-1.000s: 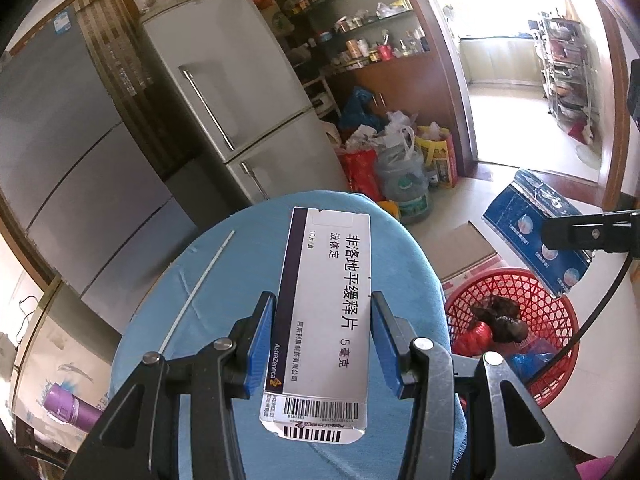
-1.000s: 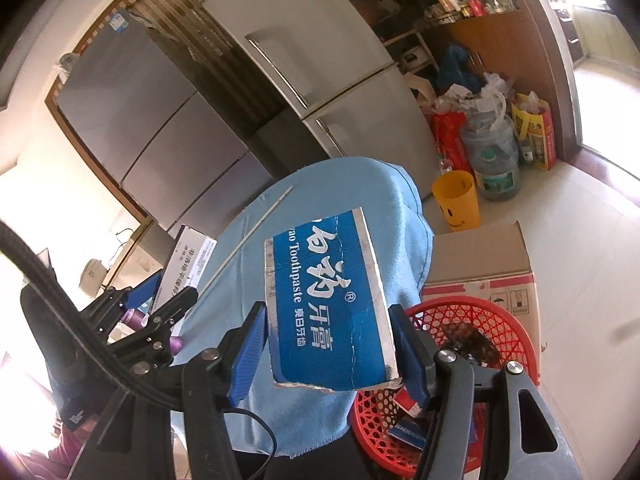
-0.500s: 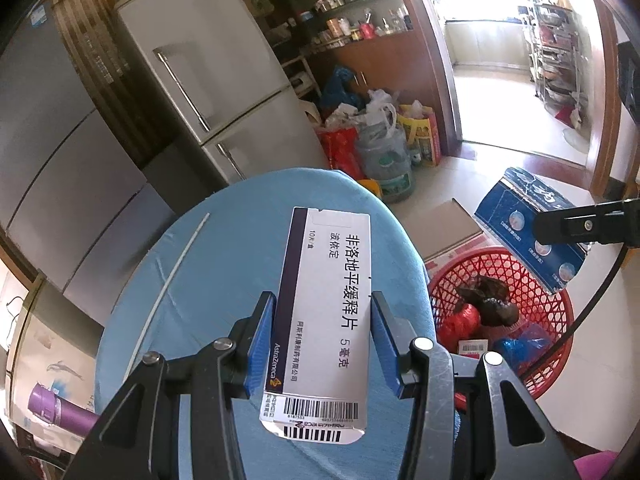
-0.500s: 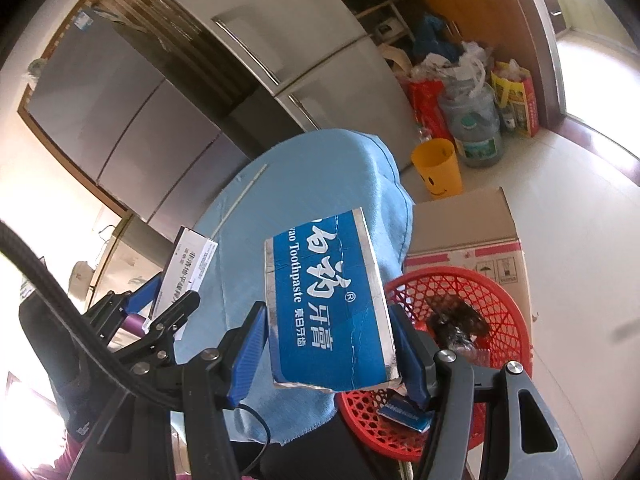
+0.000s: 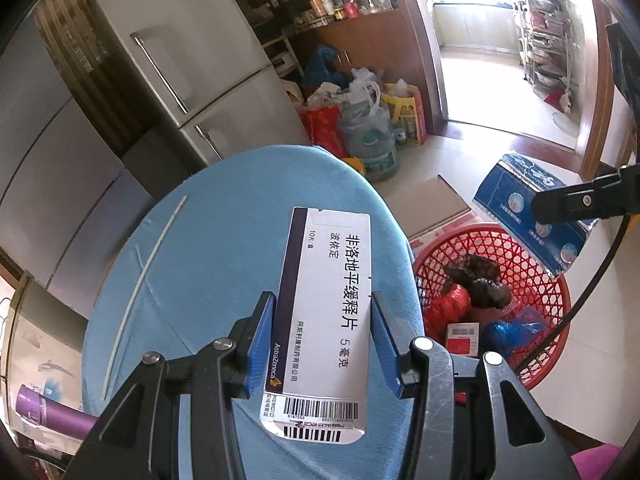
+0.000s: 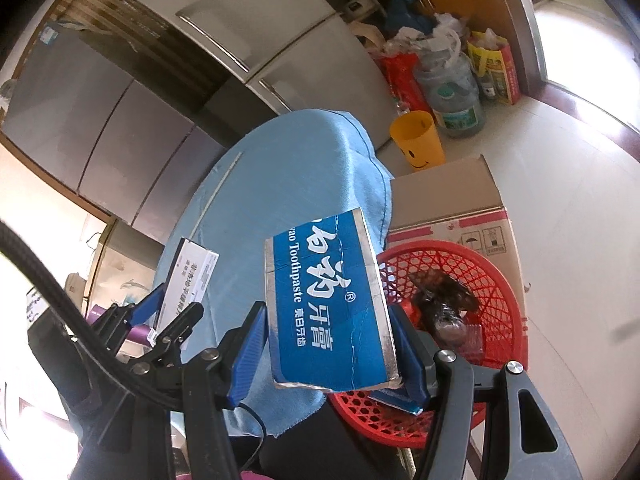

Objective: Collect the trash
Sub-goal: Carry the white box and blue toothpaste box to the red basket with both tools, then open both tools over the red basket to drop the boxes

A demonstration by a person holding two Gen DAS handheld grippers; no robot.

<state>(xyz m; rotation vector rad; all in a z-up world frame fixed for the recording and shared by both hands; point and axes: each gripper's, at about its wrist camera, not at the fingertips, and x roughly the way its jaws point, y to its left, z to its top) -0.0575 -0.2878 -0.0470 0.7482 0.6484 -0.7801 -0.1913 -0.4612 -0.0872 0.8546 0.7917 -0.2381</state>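
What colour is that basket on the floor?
Red: the plastic mesh basket shows best in the left wrist view.

— Where do the two cameras sit?

— One rides on each handheld gripper, looking forward and steeply down along its fingers. The left one is close above the round table's blue cloth (image 5: 224,256), with a white medicine box (image 5: 326,312) filling its near centre and the red basket (image 5: 532,264) low to its right.

— And the right?

— It hangs just right of the table edge, closer to the red basket (image 6: 496,280), a blue toothpaste box (image 6: 328,308) up close. Both views share the cloth, basket, cardboard box (image 6: 452,196) and silver refrigerator (image 5: 192,48); the right also sees the left gripper (image 6: 168,316).
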